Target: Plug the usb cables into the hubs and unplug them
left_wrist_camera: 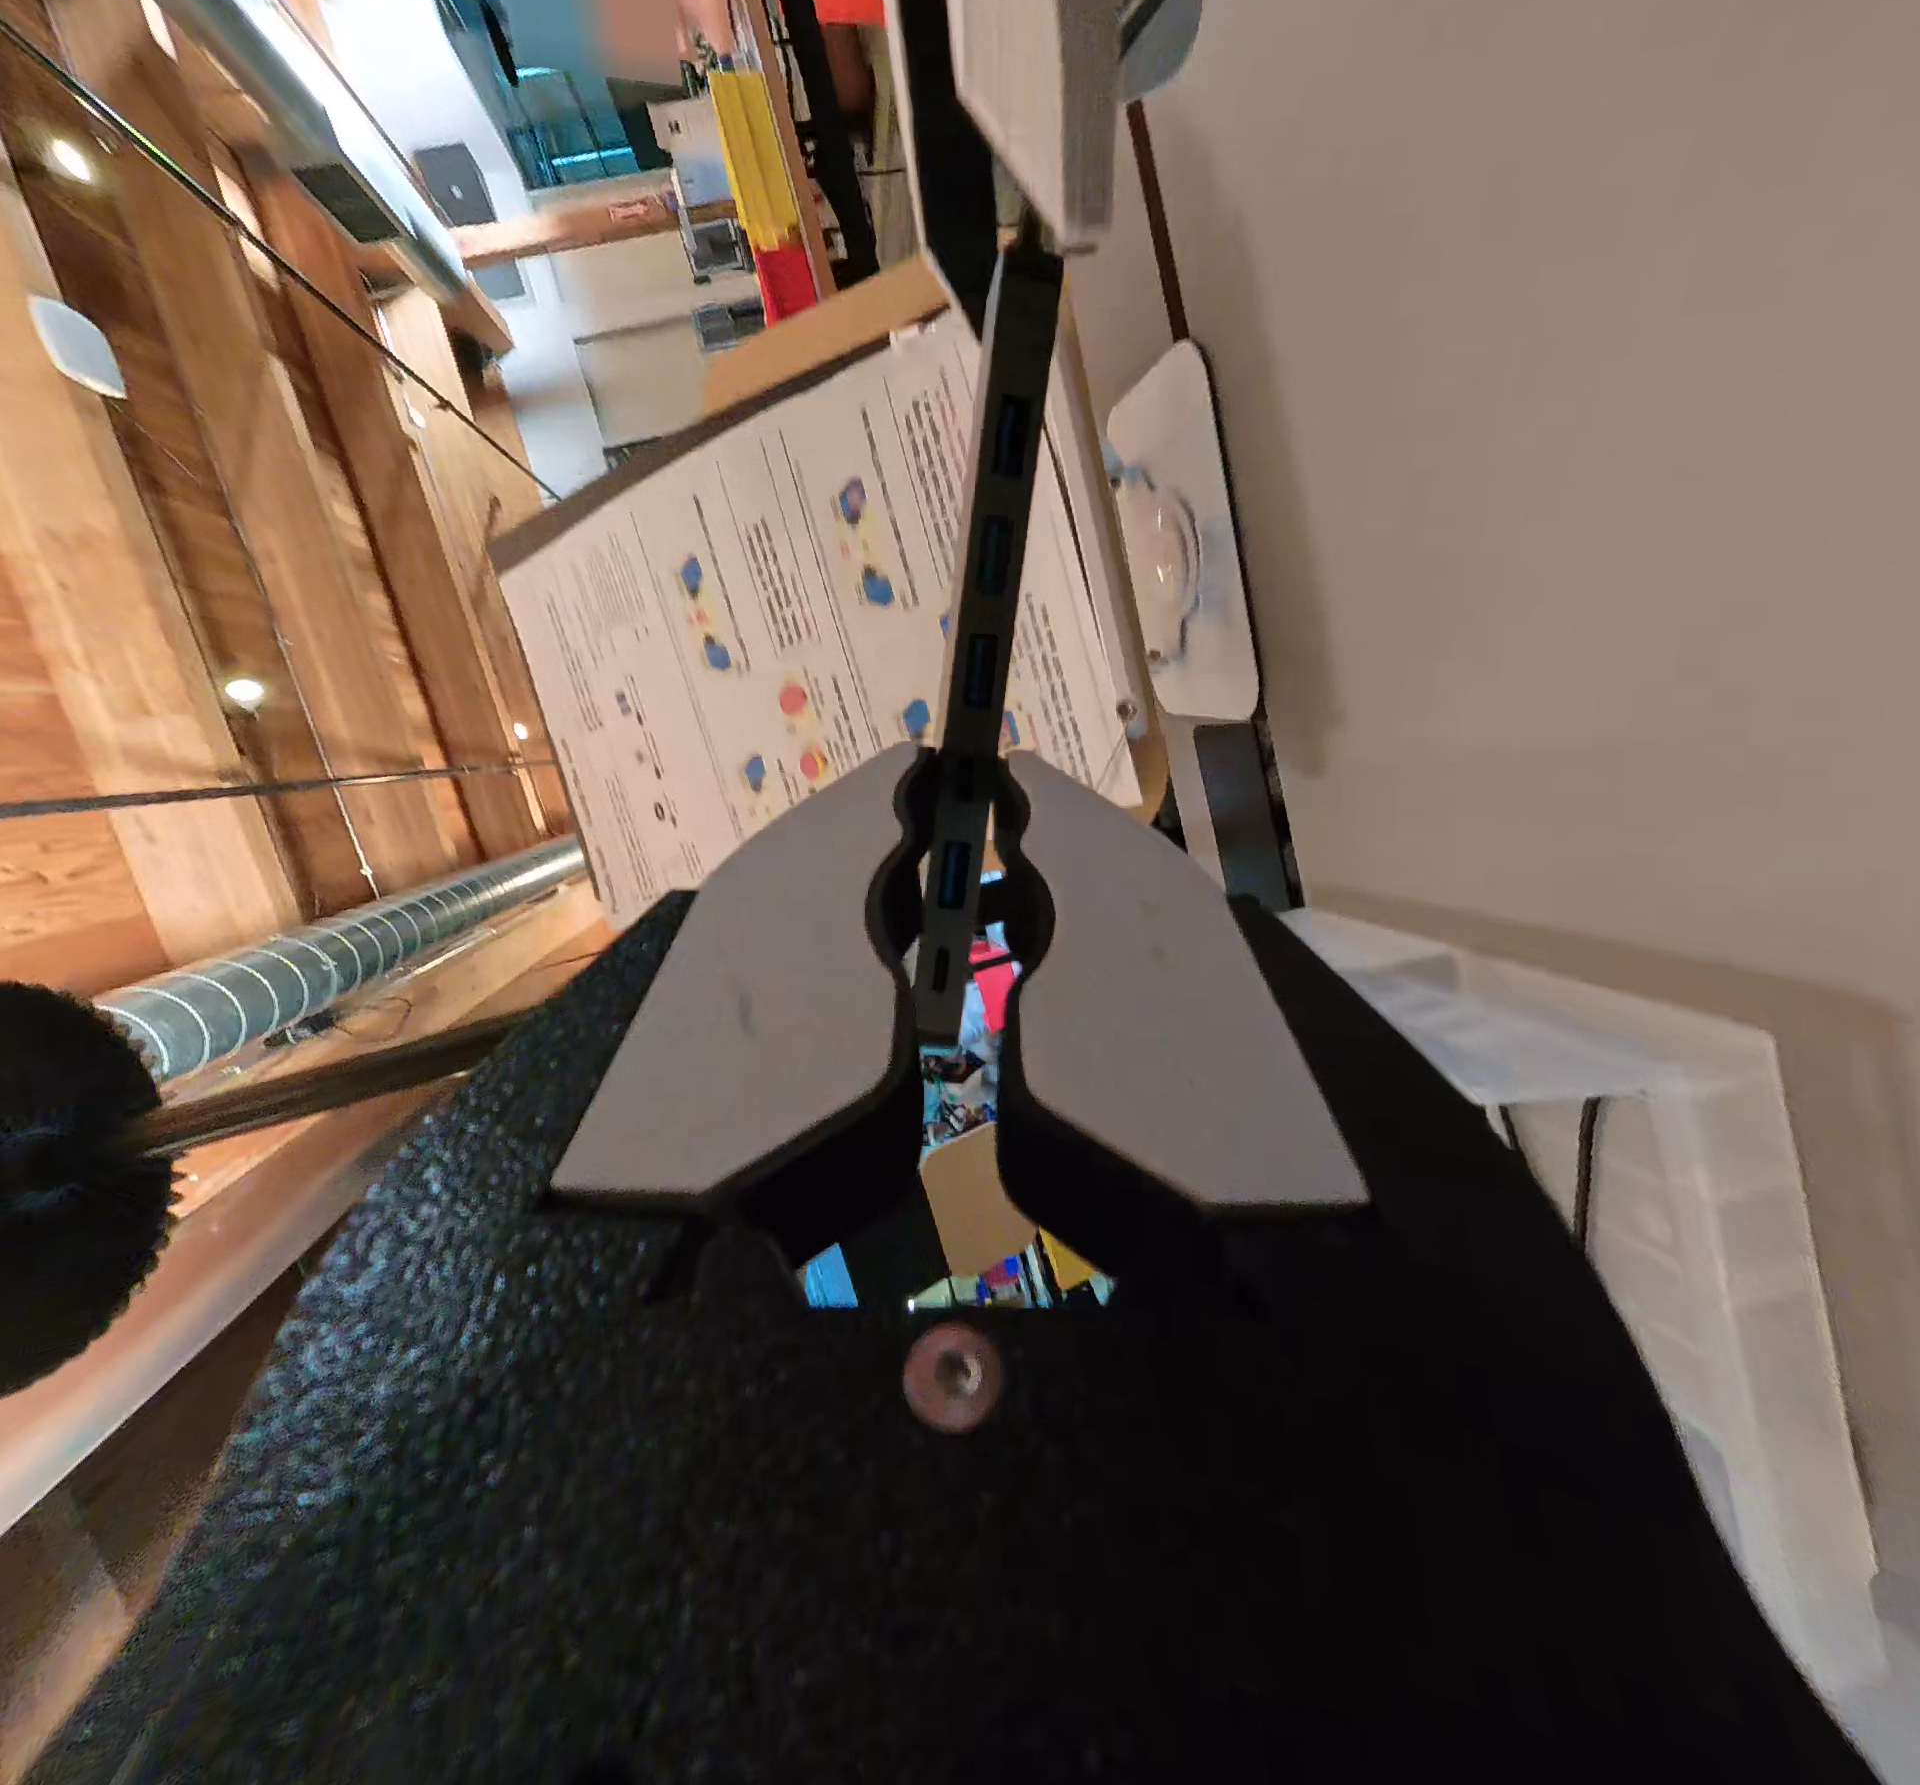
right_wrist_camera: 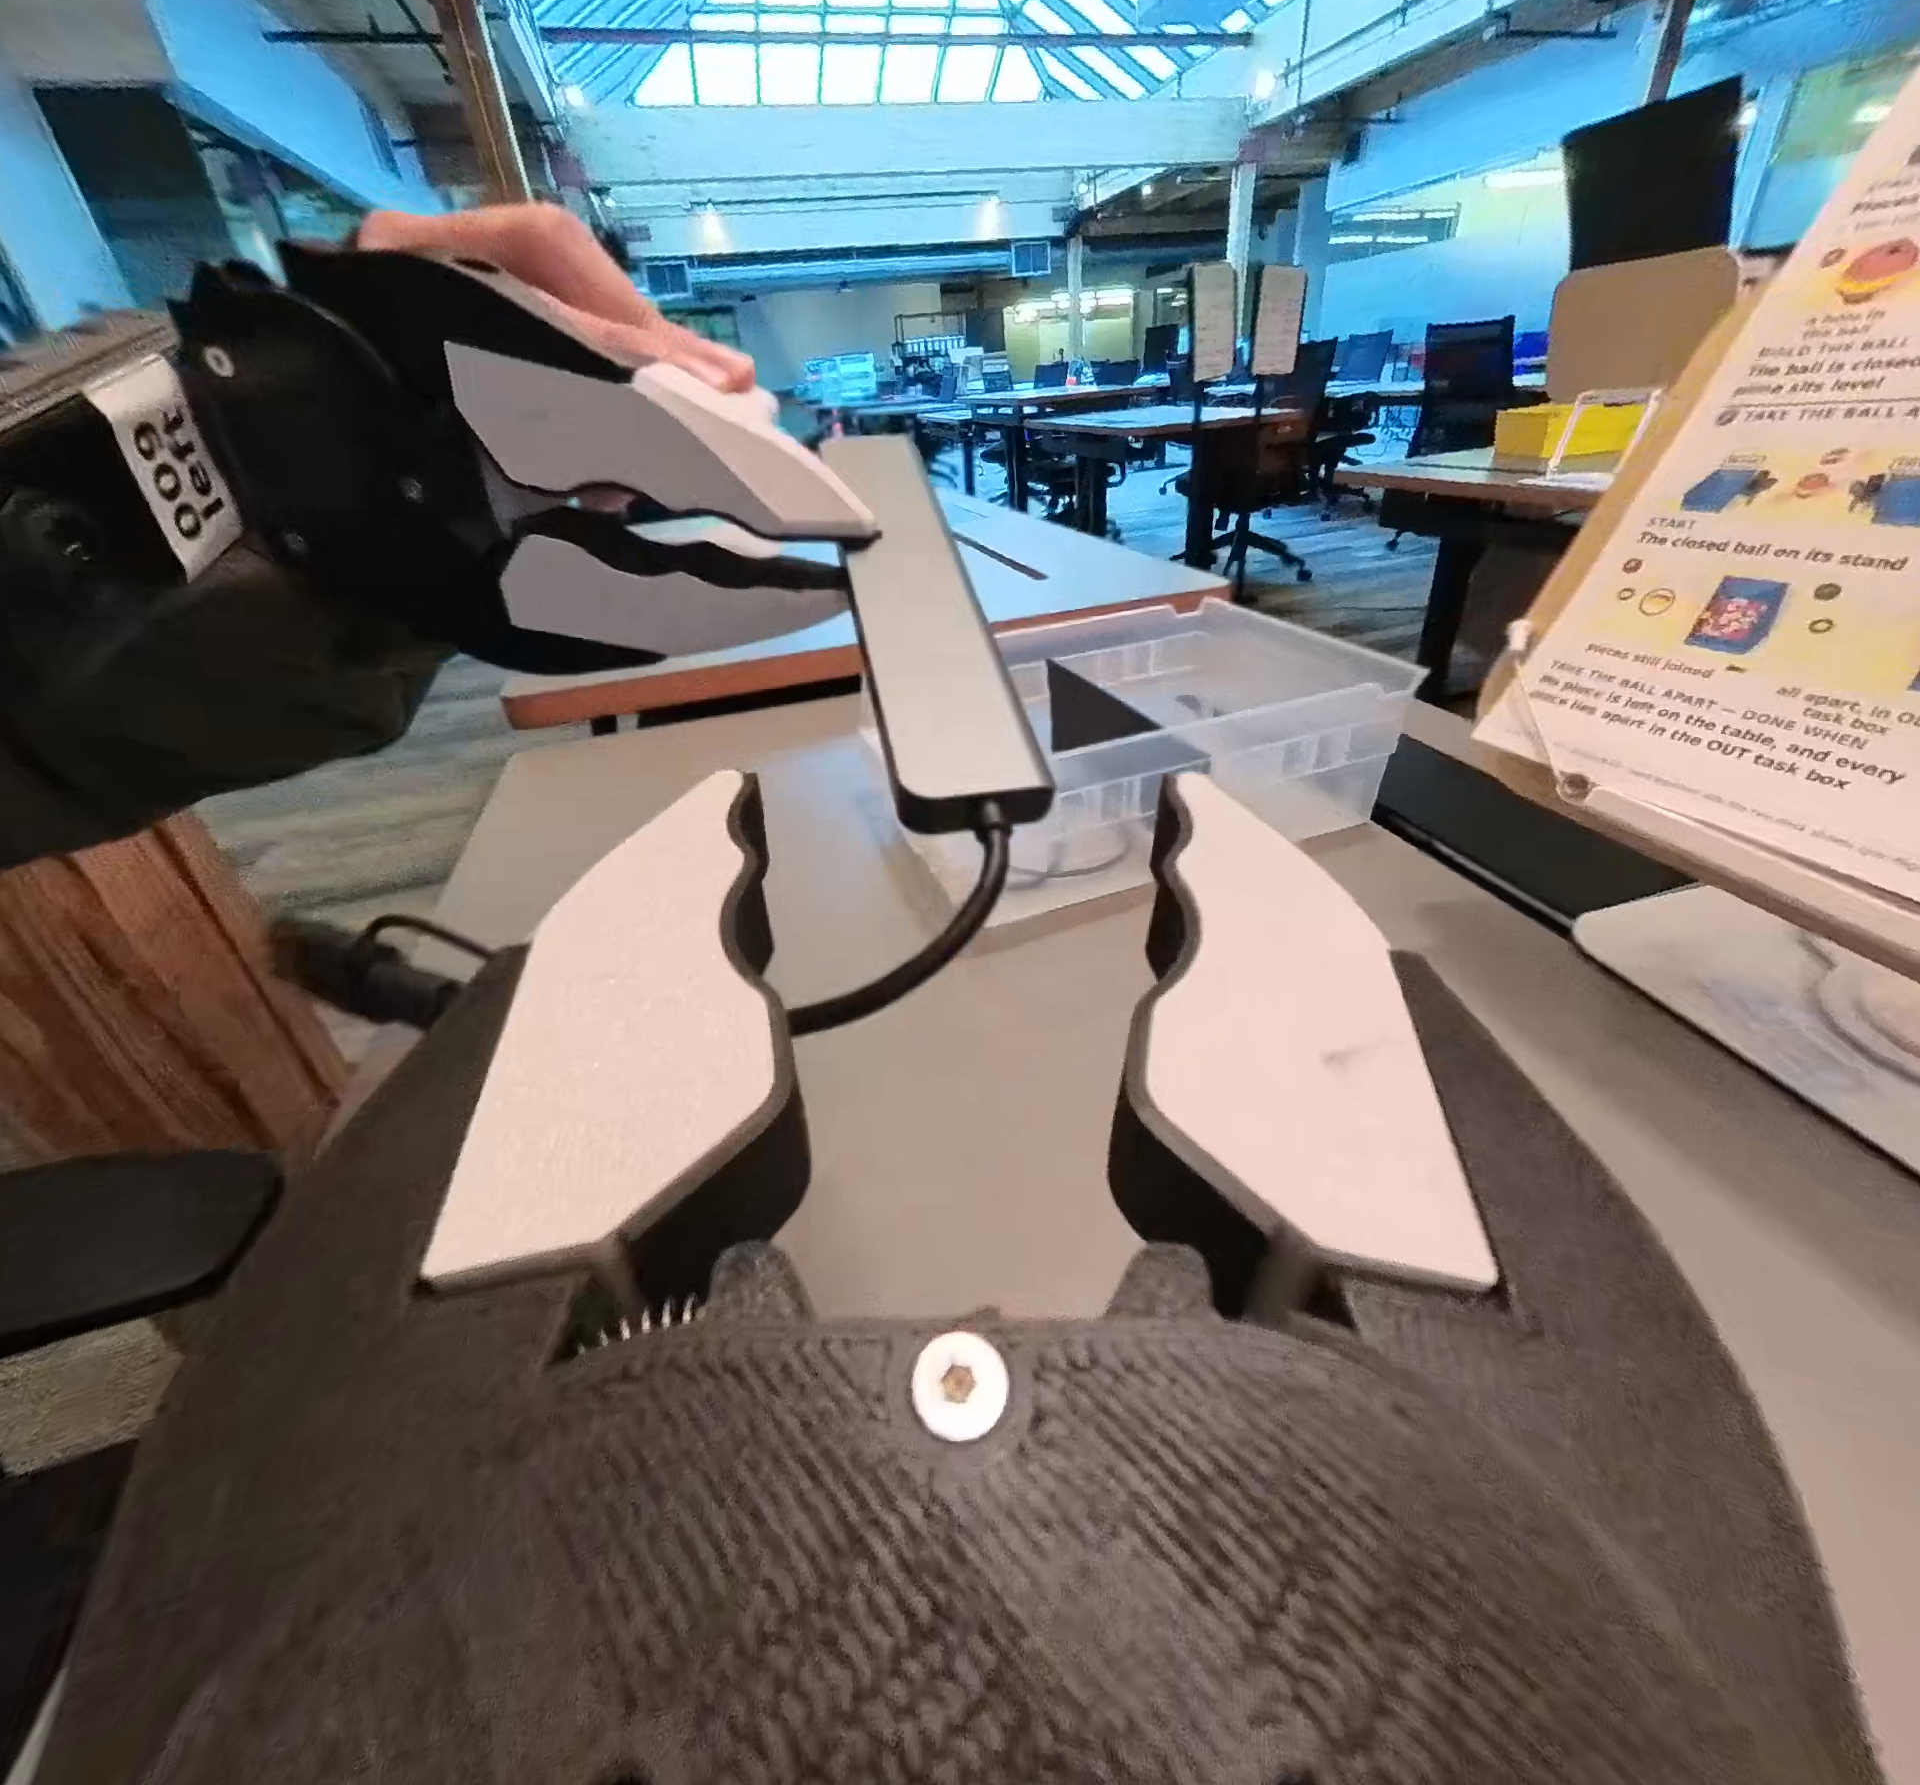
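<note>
A slim dark USB hub with blue ports along one side is clamped between the fingers of my left gripper, off the table. In the right wrist view the hub slopes down toward me, gripped at mid-length by the left gripper, which a hand holds. The hub's black cable leaves its near end and curves left over the table. My right gripper is open and empty, its fingertips either side of the hub's cable end without touching it.
A clear plastic bin stands on the grey table behind the hub. An instruction sheet on a tilted stand is at the right, also in the left wrist view. A wooden post is at the left. My right fingertips sit around 8 centimetres from my left ones.
</note>
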`<state>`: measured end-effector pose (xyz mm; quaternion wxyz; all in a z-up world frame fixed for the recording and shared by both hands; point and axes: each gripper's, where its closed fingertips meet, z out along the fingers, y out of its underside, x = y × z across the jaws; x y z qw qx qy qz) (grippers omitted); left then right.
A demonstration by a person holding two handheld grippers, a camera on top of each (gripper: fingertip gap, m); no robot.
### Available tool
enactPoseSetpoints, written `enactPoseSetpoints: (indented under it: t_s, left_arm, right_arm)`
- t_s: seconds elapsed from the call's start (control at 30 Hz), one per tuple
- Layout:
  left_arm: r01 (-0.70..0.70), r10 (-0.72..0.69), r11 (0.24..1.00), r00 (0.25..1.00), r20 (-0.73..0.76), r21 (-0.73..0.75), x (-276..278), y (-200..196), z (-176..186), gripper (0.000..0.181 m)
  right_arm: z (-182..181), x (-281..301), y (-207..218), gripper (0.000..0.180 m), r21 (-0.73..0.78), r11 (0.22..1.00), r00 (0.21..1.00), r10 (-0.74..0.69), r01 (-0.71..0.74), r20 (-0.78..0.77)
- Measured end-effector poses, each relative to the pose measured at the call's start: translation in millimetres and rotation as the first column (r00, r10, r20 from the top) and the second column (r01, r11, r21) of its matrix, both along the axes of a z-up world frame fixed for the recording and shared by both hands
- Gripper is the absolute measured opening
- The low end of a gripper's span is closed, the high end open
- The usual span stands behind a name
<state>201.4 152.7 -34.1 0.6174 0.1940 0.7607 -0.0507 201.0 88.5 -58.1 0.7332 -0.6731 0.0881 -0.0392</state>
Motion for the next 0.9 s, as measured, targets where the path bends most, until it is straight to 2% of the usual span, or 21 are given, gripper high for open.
enactPoseSetpoints:
  t_s: [0.1, 0.2, 0.4, 0.6, 0.8, 0.9]
  left_arm:
    - [0.038, -0.038, 0.999, 0.999, 0.006, -0.018, -12.4, -19.8, -4.4, 0.009]
    - [0.062, -0.062, 0.998, 0.998, 0.016, -0.019, -18.1, -32.3, -9.3, 0.009]
    - [0.083, -0.081, 0.996, 0.995, 0.051, -0.043, -23.9, -46.7, -13.6, 0.009]
    - [0.089, -0.087, 0.995, 0.995, 0.039, -0.049, -27.1, -52.0, -24.5, 0.009]
    - [0.099, -0.103, 0.985, 0.994, -0.020, -0.143, -26.8, -53.6, -32.7, 0.010]
    - [0.088, -0.119, 0.936, 0.991, -0.070, -0.340, -26.1, -53.6, -27.4, 0.013]
  right_arm:
    - [-0.4, -15.8, -14.1, 0.058, 0.020, 1.000, 1.000, -0.009, 0.008, 0.023]
    - [-5.5, -28.6, -22.6, 0.055, 0.034, 0.999, 0.999, 0.035, -0.034, -0.022]
    - [-13.3, -29.8, -37.0, 0.049, 0.088, 0.996, 0.988, 0.037, -0.024, -0.150]
    - [-28.0, -26.2, -39.8, 0.035, 0.043, 0.999, 0.995, -0.002, 0.006, -0.097]
    - [-33.7, -26.6, -43.4, 0.030, 0.101, 0.995, 0.993, 0.012, 0.000, -0.121]
    - [-35.8, -23.3, -46.0, 0.030, 0.184, 0.983, 0.976, 0.043, -0.003, -0.213]
